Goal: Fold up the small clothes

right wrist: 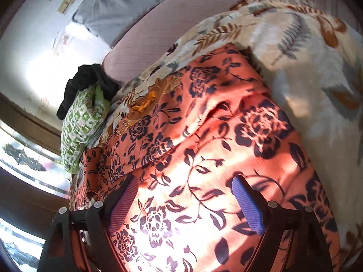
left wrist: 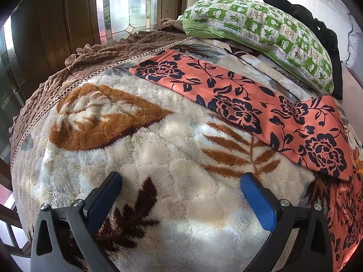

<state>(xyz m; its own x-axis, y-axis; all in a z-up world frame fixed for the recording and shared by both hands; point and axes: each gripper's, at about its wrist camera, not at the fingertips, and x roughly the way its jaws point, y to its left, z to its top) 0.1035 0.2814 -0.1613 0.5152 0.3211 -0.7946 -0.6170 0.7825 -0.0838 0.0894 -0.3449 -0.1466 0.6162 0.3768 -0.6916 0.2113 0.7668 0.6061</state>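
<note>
Left wrist view: left gripper (left wrist: 181,195) is hovering over the fleece blanket (left wrist: 140,149), fingers wide, holding nothing. Coral floral garment (left wrist: 238,97) is lying at two o'clock, stretching toward the green pillow (left wrist: 261,34) at one o'clock. Right wrist view: right gripper (right wrist: 185,200) is hanging over the same garment (right wrist: 204,136), fingers wide, nothing pinched. Step in hand, likely: reaching for a fold. Next move is calling for pinching an edge.

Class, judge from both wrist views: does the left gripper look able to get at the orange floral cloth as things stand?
Probably yes. The left gripper is open over bare fleece blanket, and nothing lies between it and the orange floral cloth ahead to its right.
</note>
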